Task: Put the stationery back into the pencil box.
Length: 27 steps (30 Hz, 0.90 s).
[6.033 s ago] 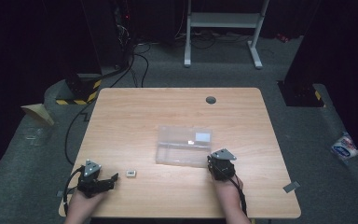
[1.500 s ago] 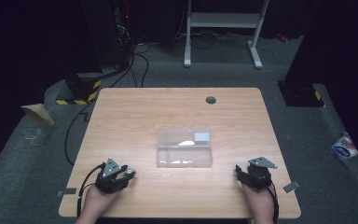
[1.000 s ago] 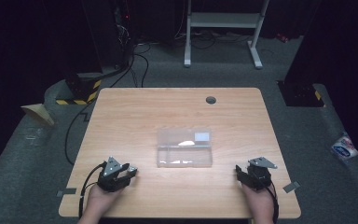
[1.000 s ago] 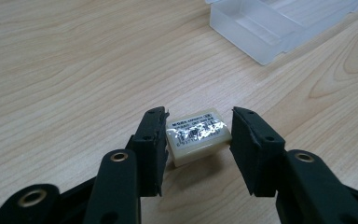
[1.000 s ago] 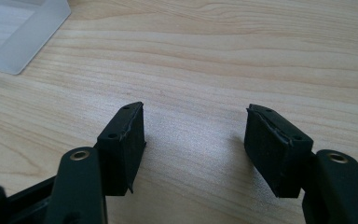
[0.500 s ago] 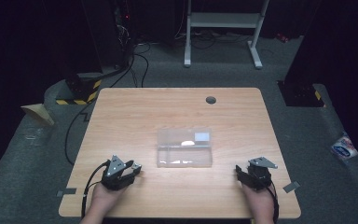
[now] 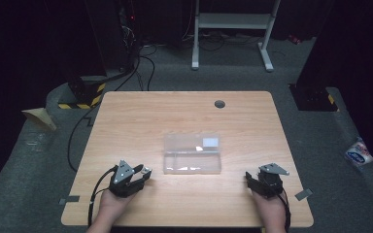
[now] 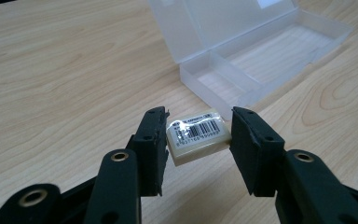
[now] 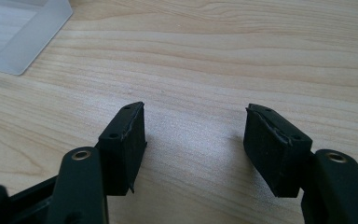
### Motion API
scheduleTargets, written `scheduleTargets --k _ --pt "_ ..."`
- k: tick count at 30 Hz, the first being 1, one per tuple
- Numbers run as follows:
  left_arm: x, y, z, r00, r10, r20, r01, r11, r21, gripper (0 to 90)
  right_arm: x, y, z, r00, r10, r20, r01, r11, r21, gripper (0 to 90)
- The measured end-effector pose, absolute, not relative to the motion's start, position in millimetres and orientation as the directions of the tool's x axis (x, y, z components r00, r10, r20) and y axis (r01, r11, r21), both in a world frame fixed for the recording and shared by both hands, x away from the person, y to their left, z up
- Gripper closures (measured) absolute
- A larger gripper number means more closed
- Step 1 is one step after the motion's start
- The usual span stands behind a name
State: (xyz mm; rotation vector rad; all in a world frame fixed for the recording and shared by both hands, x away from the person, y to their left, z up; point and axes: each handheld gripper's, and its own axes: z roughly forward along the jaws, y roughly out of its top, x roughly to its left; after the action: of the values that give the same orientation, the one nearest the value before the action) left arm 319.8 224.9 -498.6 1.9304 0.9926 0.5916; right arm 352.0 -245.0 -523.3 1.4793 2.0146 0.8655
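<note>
Jaws of our left gripper (image 8: pixel 198 135) pinch an eraser (image 8: pixel 197 136) by its short ends, and since half a second ago the gripper has lifted and tipped toward the clear box (image 7: pixel 193 154) (open, lid back). The eraser's far end is hidden in the high view. Our right gripper (image 9: pixel 193 140) sits spread wide over bare table (image 7: pixel 184 114) near the front right edge, well apart from the box.
</note>
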Motion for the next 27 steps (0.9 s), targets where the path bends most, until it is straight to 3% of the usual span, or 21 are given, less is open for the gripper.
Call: scheduleTargets --k 3,27 --pt "321.0 220.5 -496.4 0.567 0.824 -0.005 0.418 -0.283 0.863 56.1 352.4 -245.5 -523.4 -0.296 0.955 -0.018 0.643 0.213 0.735 38.1" --pt "339.3 195.7 -469.6 0.555 0.832 0.018 0.433 -0.308 0.847 56.2 353.1 -246.2 -523.4 -0.306 0.952 -0.019 0.642 0.221 0.734 37.3"
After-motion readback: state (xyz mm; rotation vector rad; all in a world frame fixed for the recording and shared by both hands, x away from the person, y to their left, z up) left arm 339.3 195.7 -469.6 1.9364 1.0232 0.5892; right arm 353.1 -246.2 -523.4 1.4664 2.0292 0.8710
